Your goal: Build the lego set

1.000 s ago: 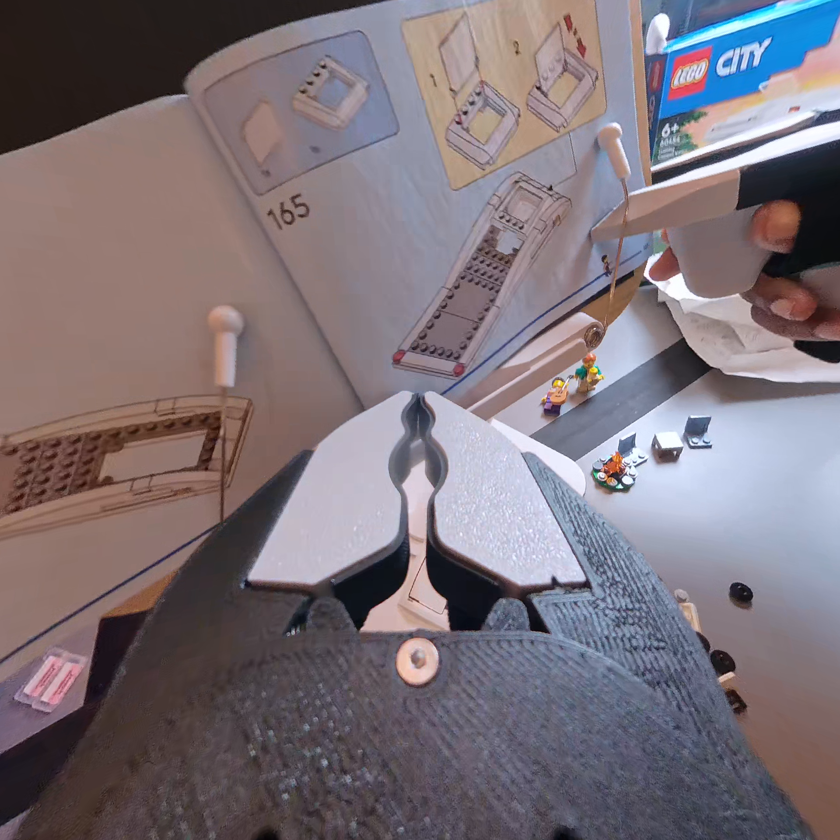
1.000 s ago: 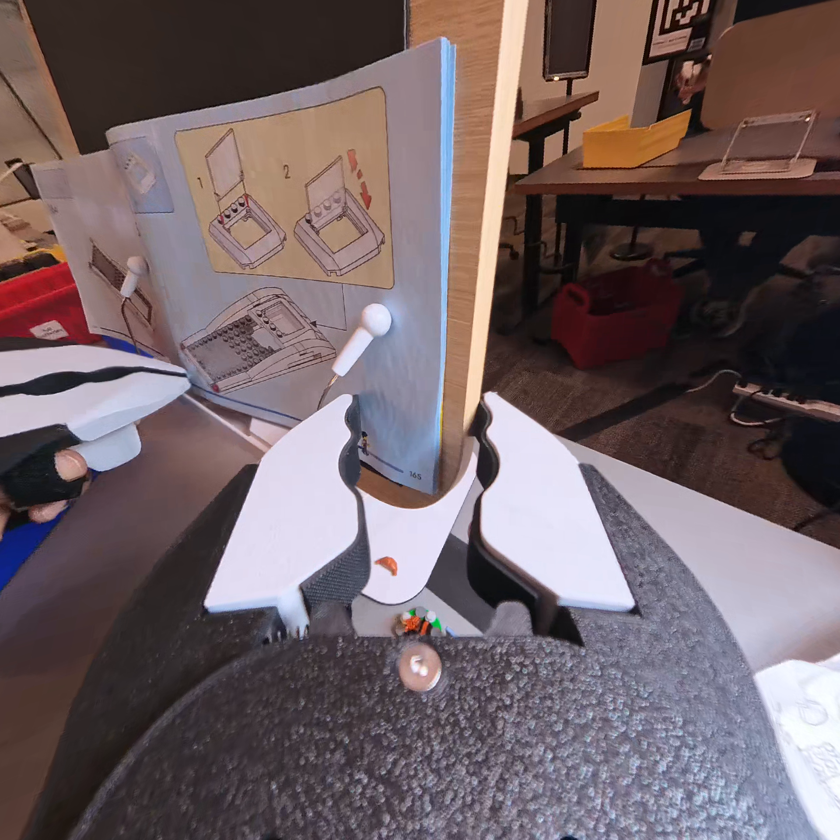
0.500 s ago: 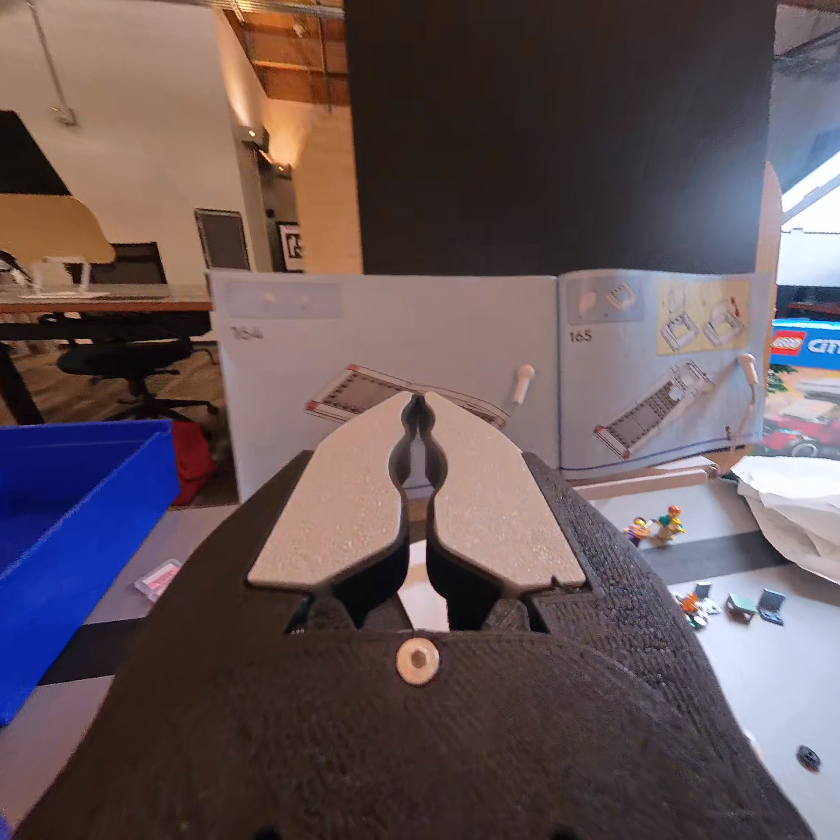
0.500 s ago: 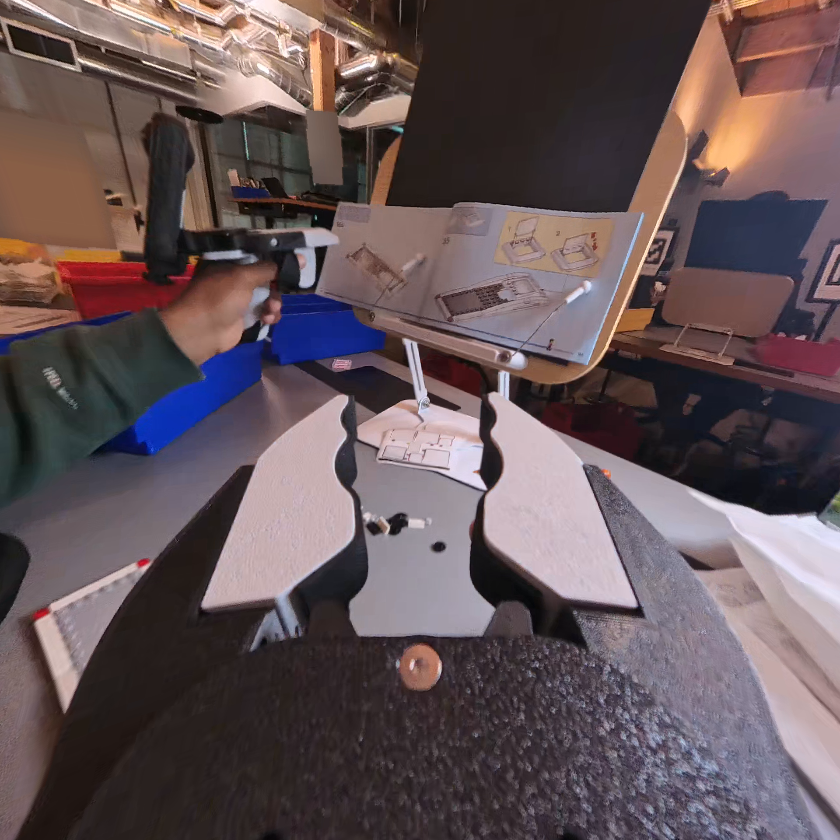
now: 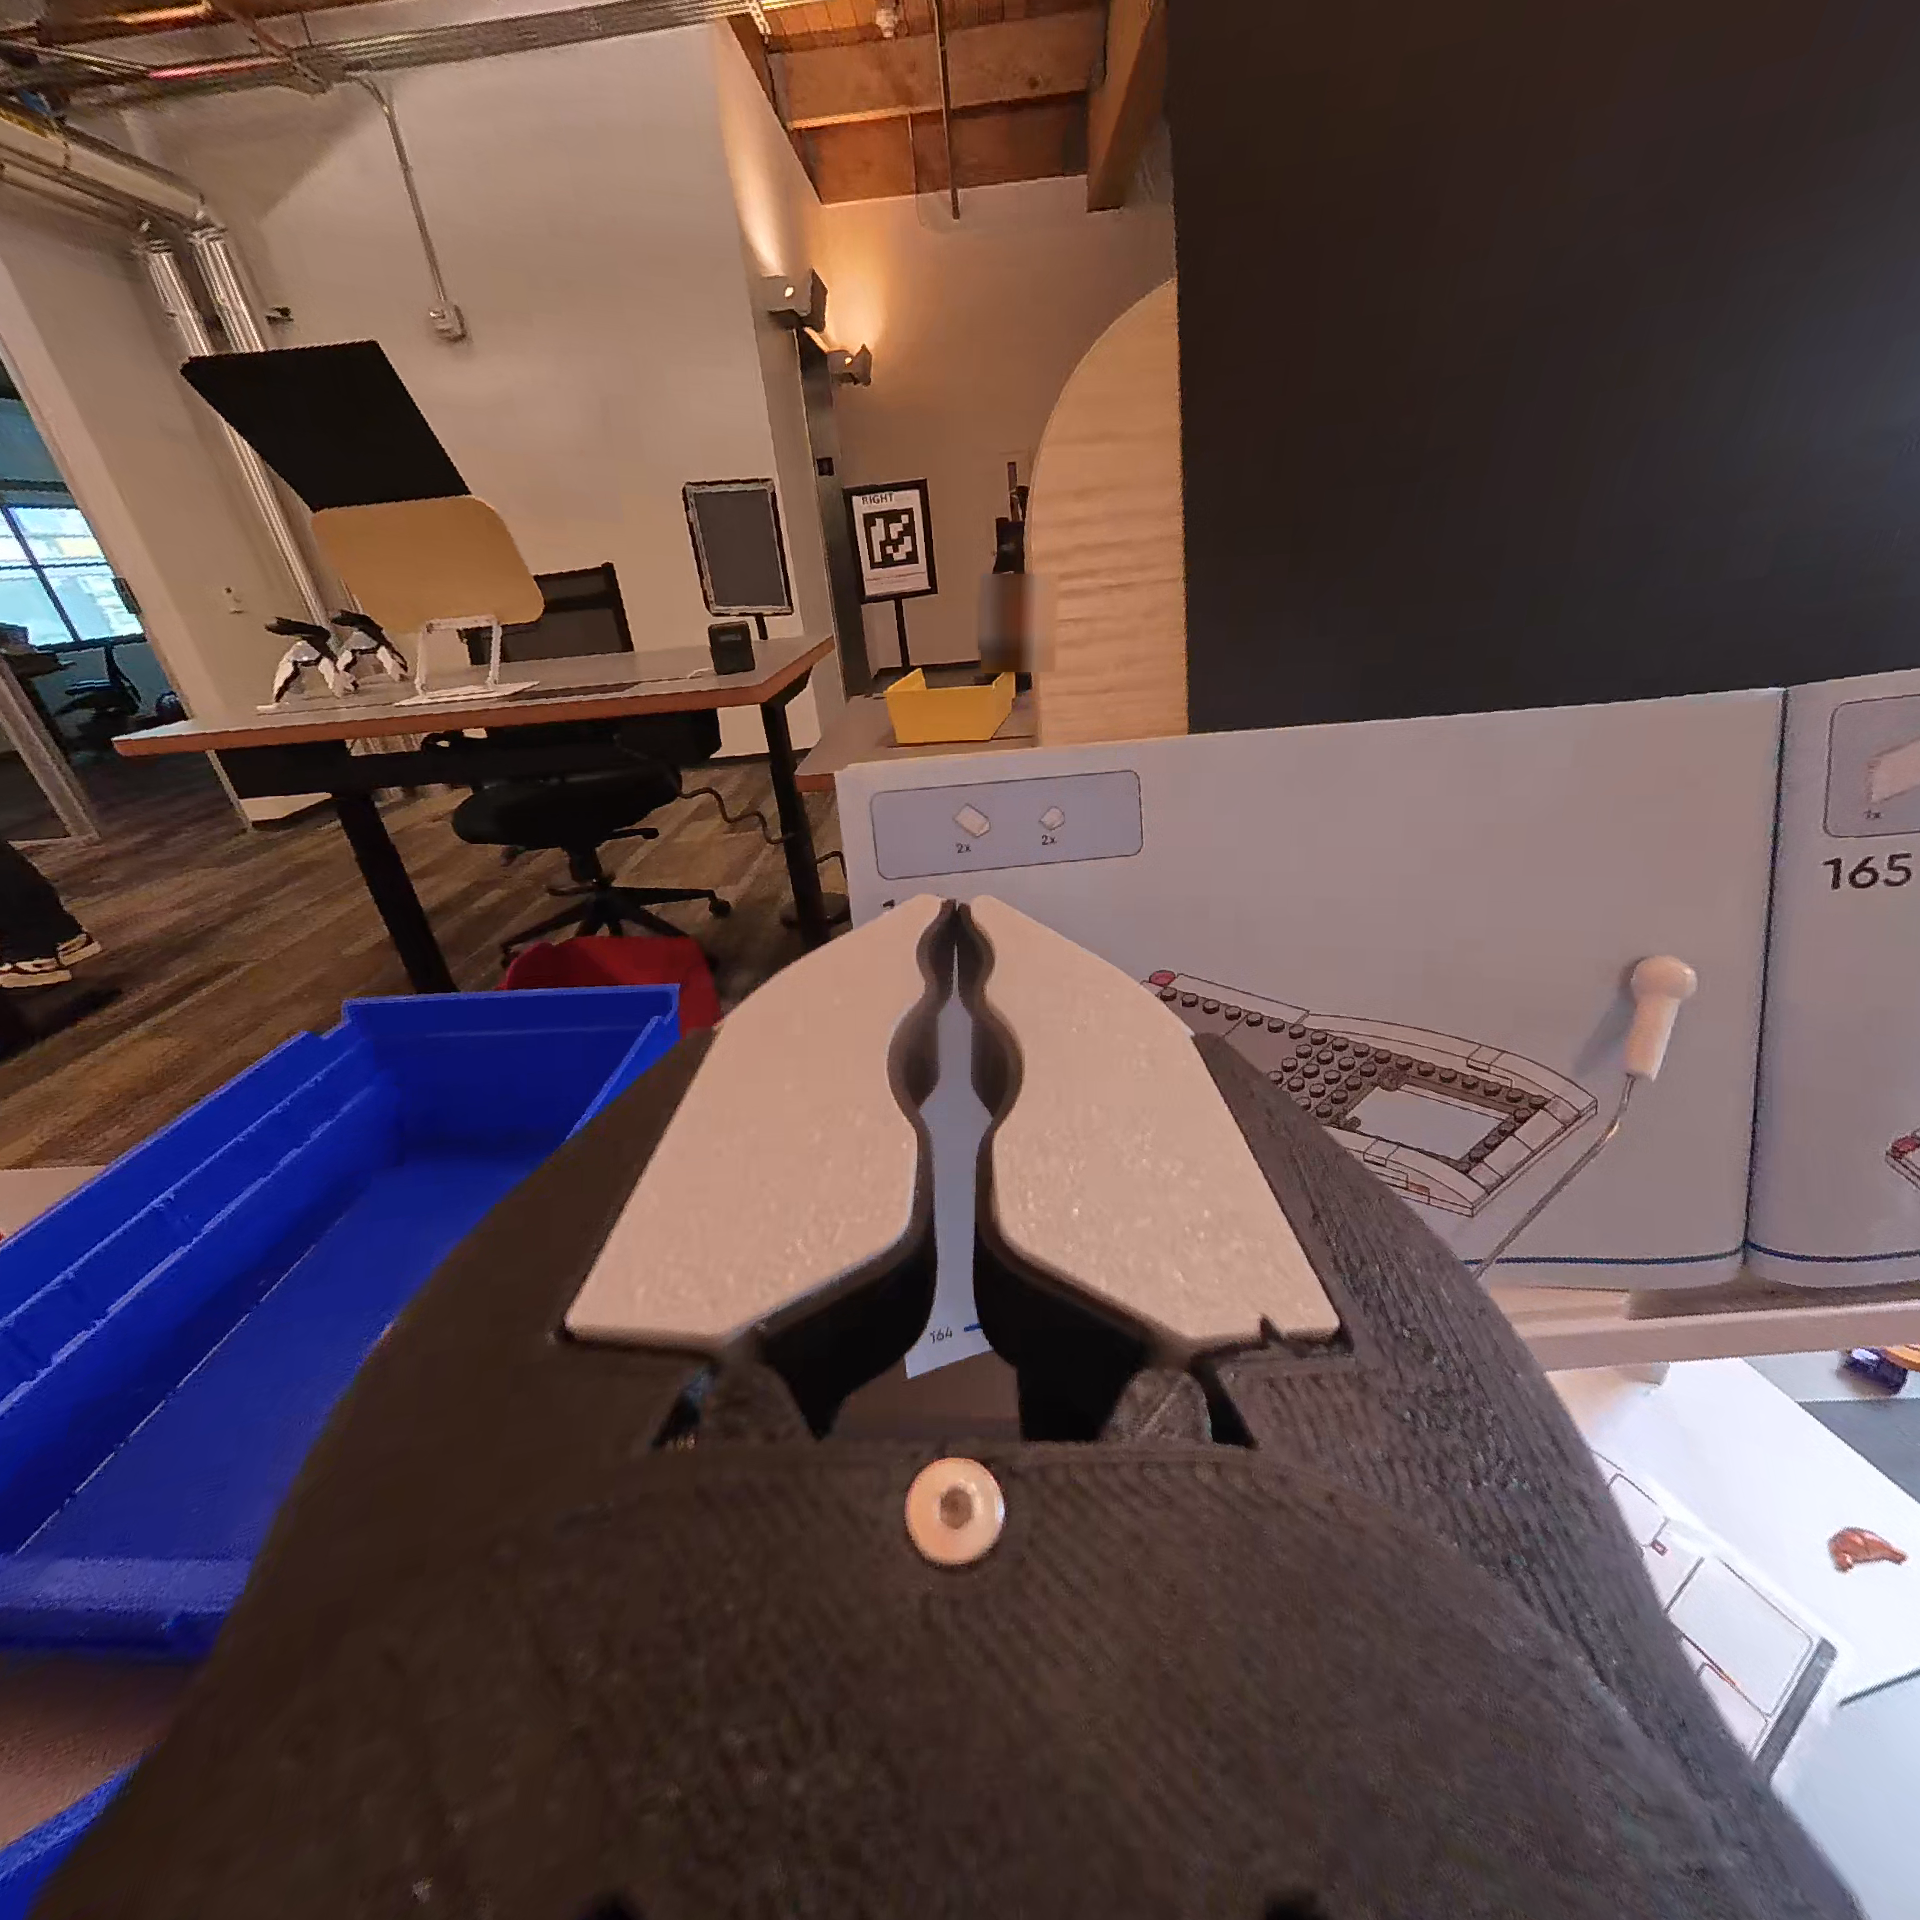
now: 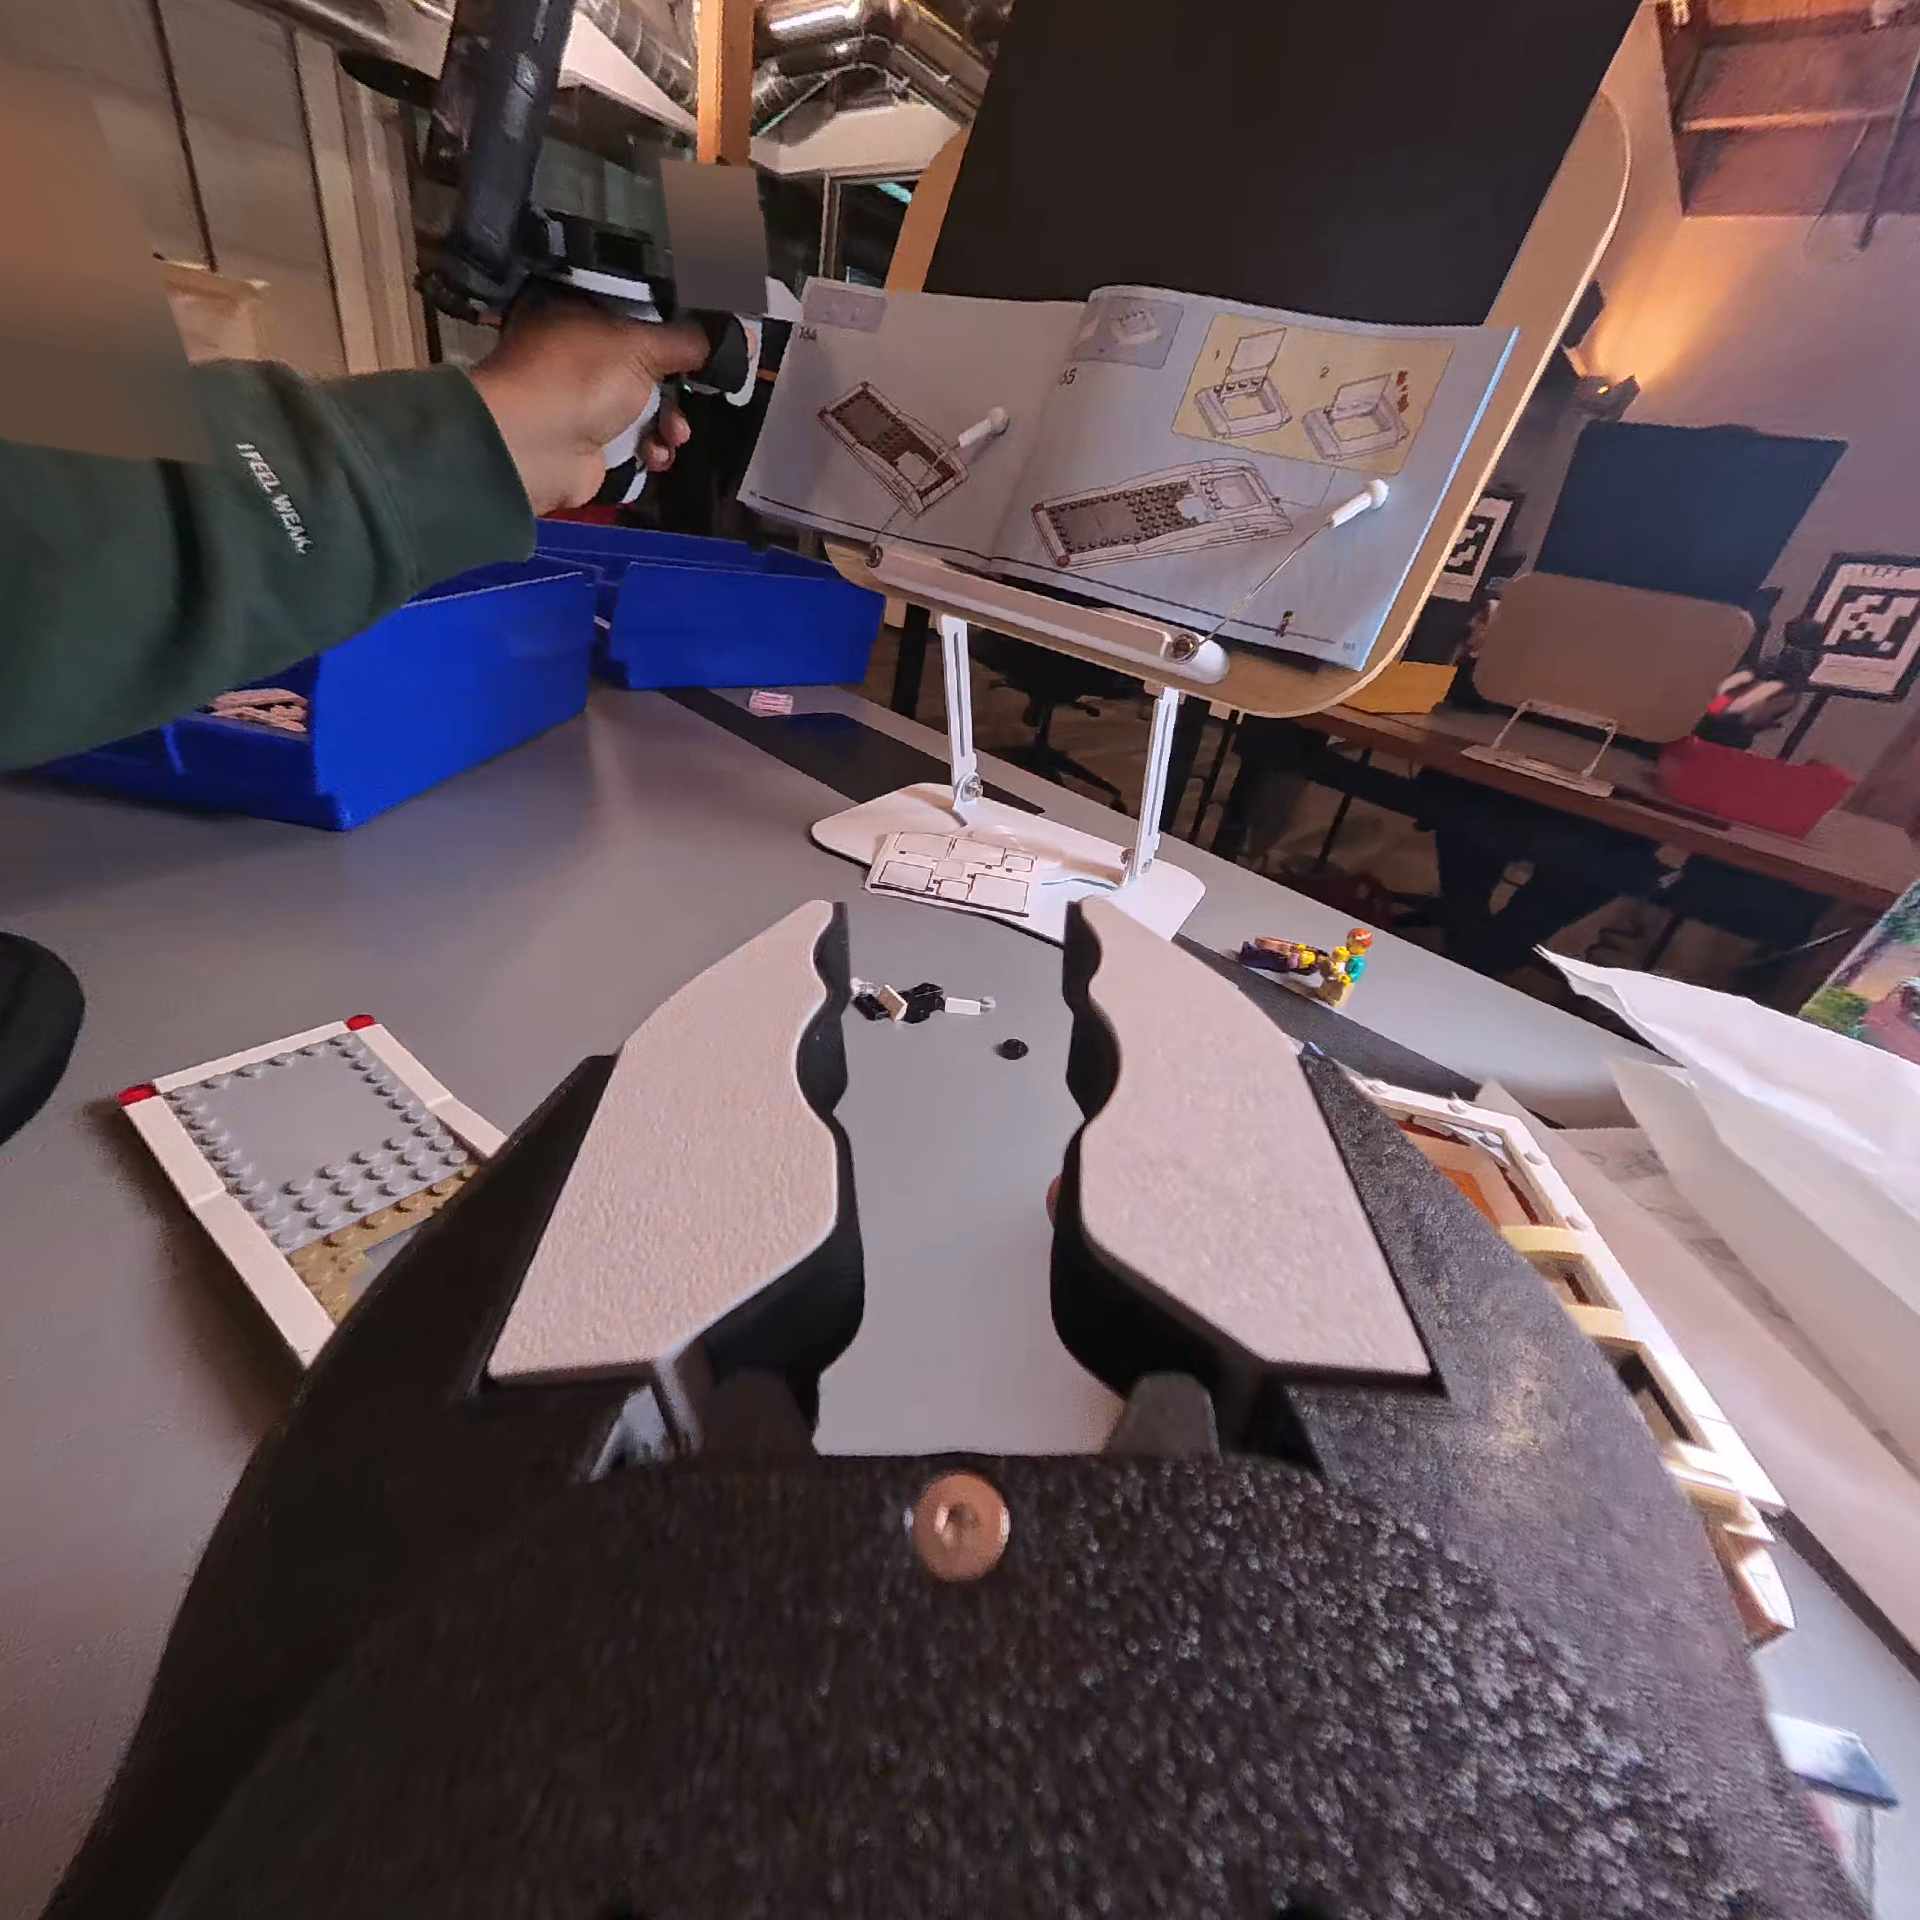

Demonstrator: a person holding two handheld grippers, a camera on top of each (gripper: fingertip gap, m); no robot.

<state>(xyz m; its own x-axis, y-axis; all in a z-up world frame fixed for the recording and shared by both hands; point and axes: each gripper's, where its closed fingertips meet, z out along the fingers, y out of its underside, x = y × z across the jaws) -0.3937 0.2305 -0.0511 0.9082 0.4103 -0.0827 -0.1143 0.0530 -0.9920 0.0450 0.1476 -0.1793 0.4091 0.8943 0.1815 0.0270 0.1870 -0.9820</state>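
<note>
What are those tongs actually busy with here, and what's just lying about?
At the tongs:
- left tongs, shut, in front of the booklet
- right tongs, open, empty, above the small black and white pieces

Lying about:
- studded grey plate
- blue bins
- minifigure
- sticker sheet
- white paper

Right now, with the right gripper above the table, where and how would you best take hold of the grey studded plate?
Probably by the long white-edged sides of the studded plate, jaws straddling its narrower width, coming straight down from above. It lies flat on the table, so only its thin edges offer grip. The right gripper is open and empty, but the plate may be wider than the jaws' opening.
</note>
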